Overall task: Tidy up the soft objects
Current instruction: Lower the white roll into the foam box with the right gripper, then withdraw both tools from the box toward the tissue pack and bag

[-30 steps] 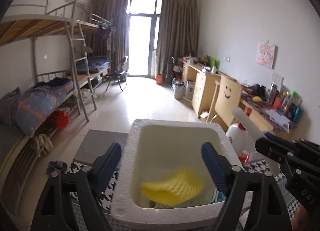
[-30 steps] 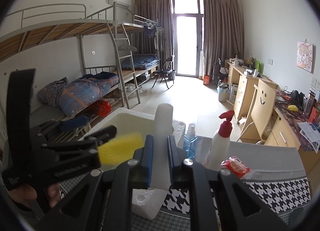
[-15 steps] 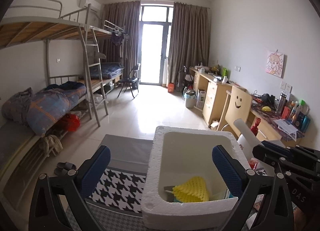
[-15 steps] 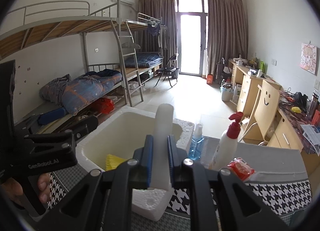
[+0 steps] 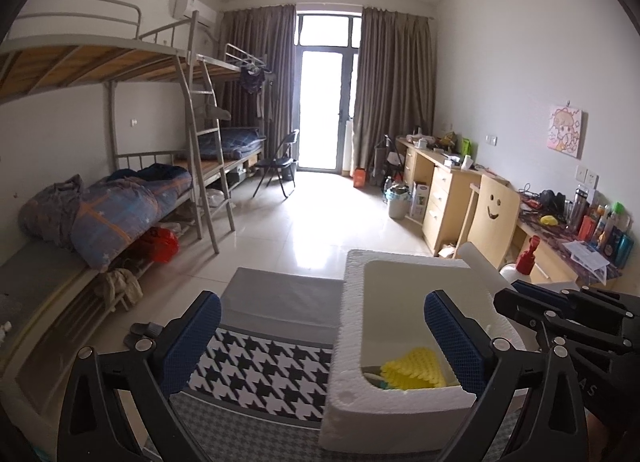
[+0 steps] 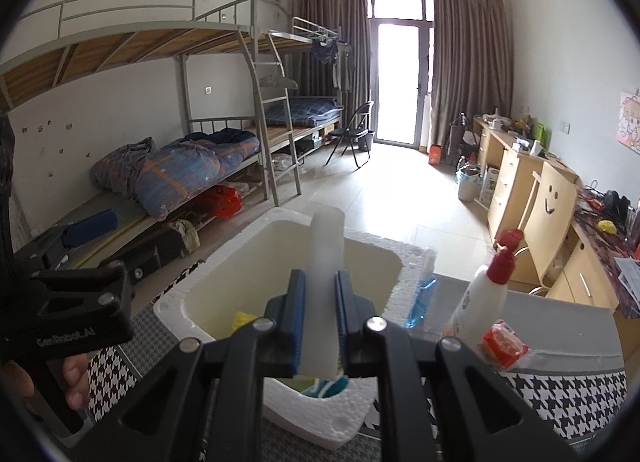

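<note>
box: white styrofoam box [image 5: 400, 402], open top, sits on the black-and-white houndstooth table cover [image 5: 264, 362]
sponge: yellow ridged sponge [image 5: 412, 374] lies down inside the box, near its front wall
left gripper [image 5: 320, 338]: blue pads have just been opening and now stand spread wide, nothing between them, one pad left of the box, the other over it
right gripper [image 6: 318, 322]: pinched tight on a pale white foam strip [image 6: 324, 274] sticking up over the box
extras: white spray bottle with red nozzle [image 6: 484, 294] and blue bottle [image 6: 424, 294] just right of the box
</note>
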A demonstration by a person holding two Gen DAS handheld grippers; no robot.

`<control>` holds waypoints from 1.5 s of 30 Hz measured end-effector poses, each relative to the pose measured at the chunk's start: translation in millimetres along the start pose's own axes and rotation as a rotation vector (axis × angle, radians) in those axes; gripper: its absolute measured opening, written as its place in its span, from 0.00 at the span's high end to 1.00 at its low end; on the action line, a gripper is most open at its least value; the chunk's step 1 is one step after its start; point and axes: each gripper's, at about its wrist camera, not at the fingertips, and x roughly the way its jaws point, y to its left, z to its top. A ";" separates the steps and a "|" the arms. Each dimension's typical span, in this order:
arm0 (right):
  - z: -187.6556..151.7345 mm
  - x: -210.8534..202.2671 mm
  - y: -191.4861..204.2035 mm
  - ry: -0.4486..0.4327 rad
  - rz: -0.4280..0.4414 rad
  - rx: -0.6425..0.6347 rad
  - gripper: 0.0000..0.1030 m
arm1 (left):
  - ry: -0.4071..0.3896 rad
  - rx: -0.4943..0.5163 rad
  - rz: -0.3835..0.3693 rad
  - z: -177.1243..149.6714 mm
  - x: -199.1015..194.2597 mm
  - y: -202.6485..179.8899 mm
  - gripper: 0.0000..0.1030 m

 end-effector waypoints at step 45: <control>-8.6 -21.4 -9.0 0.013 0.026 0.068 0.31 | -0.019 0.017 -0.032 -12.4 -35.0 -2.9 0.01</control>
